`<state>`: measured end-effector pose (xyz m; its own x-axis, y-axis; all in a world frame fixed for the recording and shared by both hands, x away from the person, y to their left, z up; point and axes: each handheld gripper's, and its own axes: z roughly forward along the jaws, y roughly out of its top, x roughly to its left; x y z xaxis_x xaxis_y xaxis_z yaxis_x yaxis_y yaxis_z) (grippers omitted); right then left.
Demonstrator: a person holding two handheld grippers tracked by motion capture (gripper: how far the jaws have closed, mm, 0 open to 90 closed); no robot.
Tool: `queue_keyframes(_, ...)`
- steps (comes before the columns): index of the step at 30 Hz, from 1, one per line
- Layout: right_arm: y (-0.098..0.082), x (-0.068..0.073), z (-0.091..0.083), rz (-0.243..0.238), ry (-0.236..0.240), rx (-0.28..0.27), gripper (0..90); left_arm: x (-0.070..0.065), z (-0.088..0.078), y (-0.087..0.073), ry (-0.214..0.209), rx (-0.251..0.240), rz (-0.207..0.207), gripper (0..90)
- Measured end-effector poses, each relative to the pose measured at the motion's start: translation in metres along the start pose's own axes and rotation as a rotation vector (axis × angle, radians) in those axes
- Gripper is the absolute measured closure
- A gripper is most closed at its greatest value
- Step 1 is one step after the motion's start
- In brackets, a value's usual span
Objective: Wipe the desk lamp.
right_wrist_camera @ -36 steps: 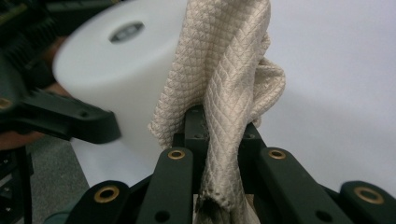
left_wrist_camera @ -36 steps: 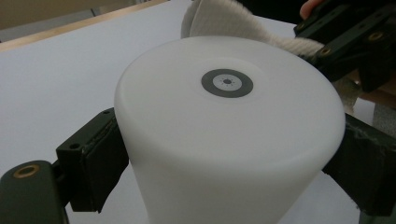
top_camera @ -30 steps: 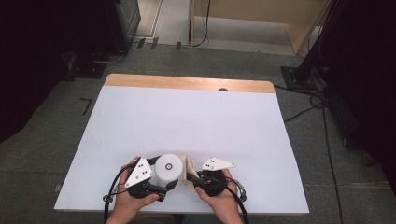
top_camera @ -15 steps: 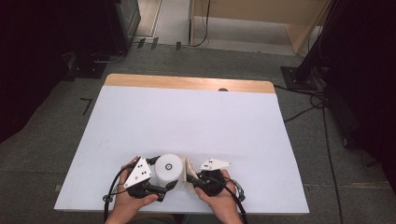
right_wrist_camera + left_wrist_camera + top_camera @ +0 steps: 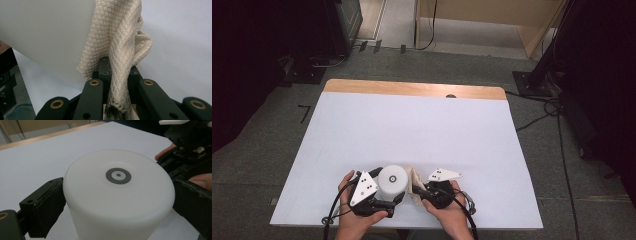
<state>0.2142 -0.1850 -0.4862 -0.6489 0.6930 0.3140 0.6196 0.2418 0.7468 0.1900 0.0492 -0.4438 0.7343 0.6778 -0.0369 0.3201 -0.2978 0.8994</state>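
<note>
Here, work in hand: wiping the side of a white tub with a cloth, near the front edge of the white surface.

Left hand-held gripper: its jaws stand on either side of the tub and press against its wall, as its own view shows with the tub wedged between the two black jaws. Likely reason: to pin the tub so it neither slides nor turns under the rubbing.

Right hand-held gripper: clamped on the cloth, jaws nearly together; in its own view the quilted beige cloth rises from between the jaws and drapes against the tub's wall. Gripping it low and bunched probably leaves a loose flap free to lie against the curve.

Tub: upright, flat top up with a small grey ring at its centre, between the two hands.

Change from a moment ago: hardly any; both hands, tub and cloth sit where they were, the cloth against the tub's right side.
</note>
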Motion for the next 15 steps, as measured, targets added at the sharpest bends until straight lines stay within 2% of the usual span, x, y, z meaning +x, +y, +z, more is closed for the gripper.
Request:
queue_keyframes(3, -0.001, 0.004, 0.003, -0.015, -0.004, 0.012, 80.5, -0.002, 0.003, -0.001, 0.030, 0.004, 0.009, 4.1)
queue_keyframes(6, -0.001, 0.005, 0.005, -0.025, -0.015, 0.012, 80.4, 0.001, 0.005, -0.003, 0.019, 0.006, -0.020, 6.8)
queue_keyframes(11, 0.001, 0.009, 0.001, -0.041, -0.024, -0.006, 80.7, 0.001, 0.005, -0.004, 0.018, -0.008, -0.001, 7.7)
queue_keyframes(15, 0.002, 0.011, -0.002, -0.043, -0.022, -0.020, 80.8, 0.006, 0.005, -0.003, 0.001, -0.018, 0.007, 8.1)
